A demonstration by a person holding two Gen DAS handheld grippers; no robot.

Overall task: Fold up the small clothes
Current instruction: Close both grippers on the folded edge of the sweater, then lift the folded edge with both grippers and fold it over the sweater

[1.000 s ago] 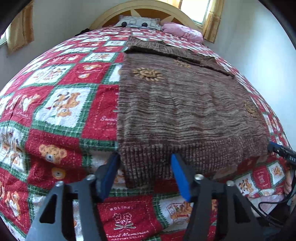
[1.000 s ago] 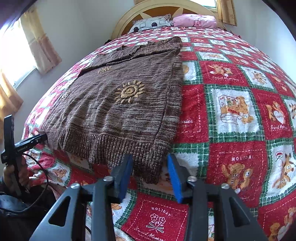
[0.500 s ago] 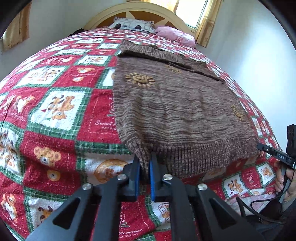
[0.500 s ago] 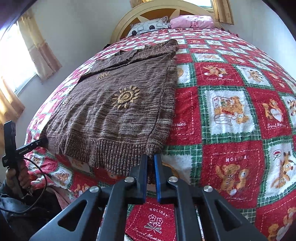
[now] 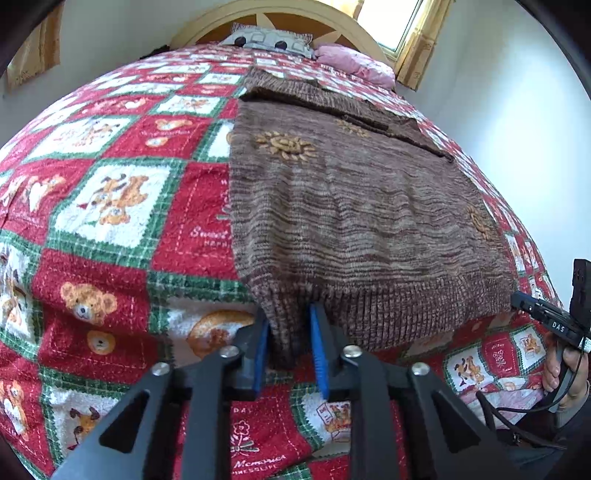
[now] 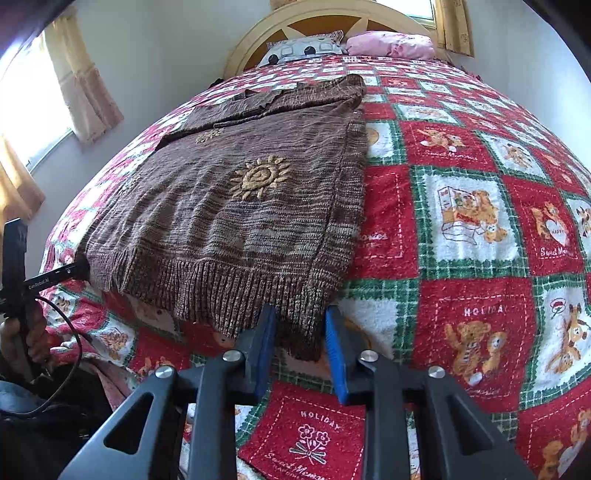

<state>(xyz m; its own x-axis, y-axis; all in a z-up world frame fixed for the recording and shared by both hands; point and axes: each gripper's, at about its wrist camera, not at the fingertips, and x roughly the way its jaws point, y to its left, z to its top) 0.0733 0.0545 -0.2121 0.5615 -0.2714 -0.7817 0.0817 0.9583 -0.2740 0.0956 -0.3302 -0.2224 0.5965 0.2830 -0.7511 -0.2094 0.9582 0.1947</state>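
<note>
A brown knit sweater (image 5: 351,221) with sun motifs lies flat on the red and green teddy-bear bedspread (image 5: 110,206), its ribbed hem toward me. My left gripper (image 5: 288,343) is at the hem's left corner. Its jaws are opening, and a gathered fold of hem hangs between the blue pads. In the right wrist view the sweater (image 6: 229,221) has its right hem corner between the pads of my right gripper (image 6: 301,339). Those jaws are closing around it and stand a little apart. Each view shows the other gripper at the far end of the hem, held in a hand.
A patterned pillow (image 5: 269,38) and a pink pillow (image 5: 354,64) lie against the wooden headboard (image 6: 332,14) at the far end. The bedspread (image 6: 461,221) stretches out bare on both sides of the sweater. Curtained windows flank the bed. A cable hangs by the near bed edge.
Both grippers went from wide open to shut on the hem corners. Now their pads stand slightly apart again, with the hem gathered between them. Neither hand has shifted much.
</note>
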